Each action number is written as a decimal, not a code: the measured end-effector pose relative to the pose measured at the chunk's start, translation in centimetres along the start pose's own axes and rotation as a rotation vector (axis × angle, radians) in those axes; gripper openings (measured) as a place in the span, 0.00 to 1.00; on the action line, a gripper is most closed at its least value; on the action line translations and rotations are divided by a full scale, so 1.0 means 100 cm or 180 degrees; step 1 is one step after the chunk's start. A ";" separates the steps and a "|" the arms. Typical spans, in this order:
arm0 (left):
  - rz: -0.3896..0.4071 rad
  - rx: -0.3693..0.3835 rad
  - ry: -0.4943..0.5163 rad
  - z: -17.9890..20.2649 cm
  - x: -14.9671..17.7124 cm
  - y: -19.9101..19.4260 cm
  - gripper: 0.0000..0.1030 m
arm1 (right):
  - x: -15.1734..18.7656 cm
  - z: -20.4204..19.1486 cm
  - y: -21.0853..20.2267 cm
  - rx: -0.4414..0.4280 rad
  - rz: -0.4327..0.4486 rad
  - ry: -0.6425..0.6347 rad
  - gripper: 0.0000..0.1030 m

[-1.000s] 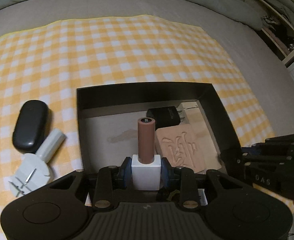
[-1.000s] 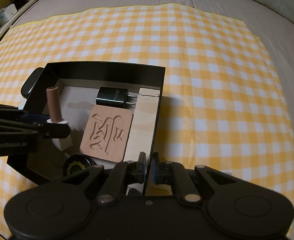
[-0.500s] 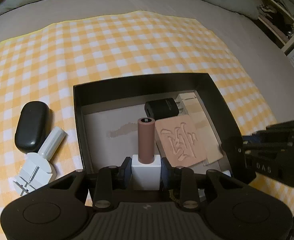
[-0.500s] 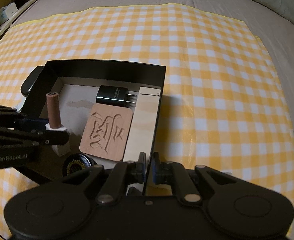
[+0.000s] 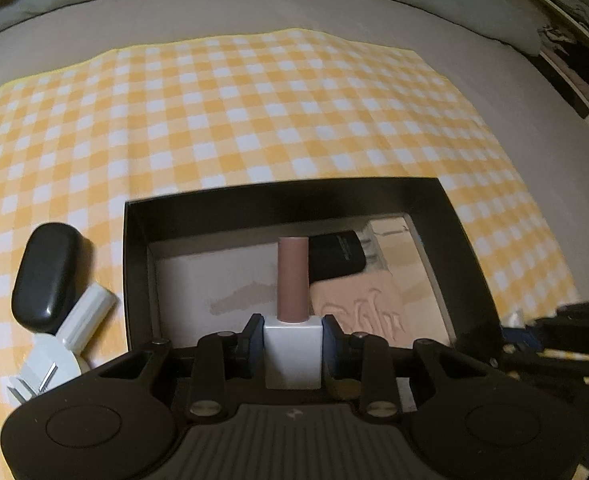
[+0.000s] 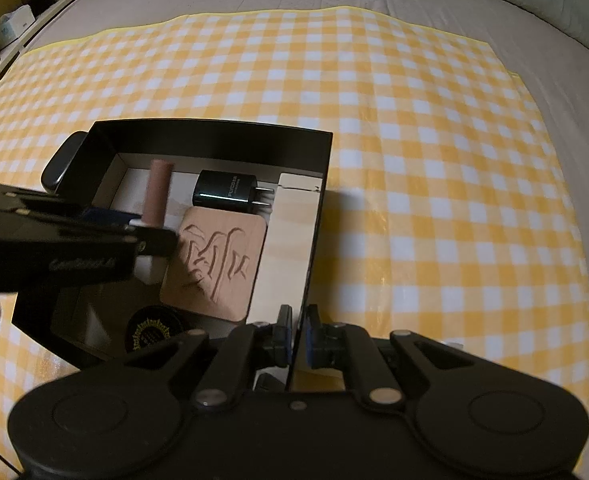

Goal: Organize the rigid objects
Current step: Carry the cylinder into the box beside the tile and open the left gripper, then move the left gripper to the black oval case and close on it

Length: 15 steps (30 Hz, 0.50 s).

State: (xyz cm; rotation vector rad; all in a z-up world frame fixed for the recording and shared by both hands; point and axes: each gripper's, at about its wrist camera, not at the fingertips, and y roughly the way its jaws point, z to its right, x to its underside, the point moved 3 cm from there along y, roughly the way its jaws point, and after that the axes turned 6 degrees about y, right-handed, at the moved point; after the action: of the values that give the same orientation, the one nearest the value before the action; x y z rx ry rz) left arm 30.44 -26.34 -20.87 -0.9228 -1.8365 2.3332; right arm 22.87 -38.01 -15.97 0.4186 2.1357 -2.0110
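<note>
The small white bottle with its tall brown cap [image 5: 292, 322] hangs upright inside the black box [image 5: 230, 206], over the bare pale floor just beside the carved wooden coaster [image 6: 218, 260]; being top-heavy, it would likely tip onto the coaster or the black charger [image 6: 226, 194] if let go before its base sits flat. The left gripper [image 5: 292, 330] is clamped on the bottle's white body. The right gripper [image 6: 298, 338] pinches the box's near wall (a slip there could shift the box).
</note>
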 end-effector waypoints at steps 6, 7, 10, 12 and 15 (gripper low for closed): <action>0.0047 0.0120 -0.0111 -0.001 -0.003 0.002 0.62 | 0.001 -0.001 -0.001 -0.0016 0.0000 -0.0003 0.07; 0.0071 0.0135 -0.0092 0.001 -0.004 0.001 0.63 | 0.001 0.000 0.000 -0.0019 0.0000 0.0001 0.07; 0.0146 0.0099 0.0039 0.006 -0.005 -0.008 0.63 | 0.002 -0.001 0.000 -0.0024 -0.0002 0.0007 0.07; 0.0160 0.0119 0.0039 0.007 -0.004 -0.012 0.63 | 0.001 0.000 -0.001 -0.0019 -0.0001 0.0000 0.07; 0.0182 0.0140 0.0030 0.007 -0.003 -0.017 0.66 | 0.001 0.000 -0.001 -0.0025 -0.0003 0.0006 0.07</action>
State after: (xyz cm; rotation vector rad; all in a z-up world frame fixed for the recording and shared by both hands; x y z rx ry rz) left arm 29.80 -26.54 -19.11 -0.9920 -1.7711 2.3872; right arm 22.73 -37.98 -15.94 0.4185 2.1445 -2.0029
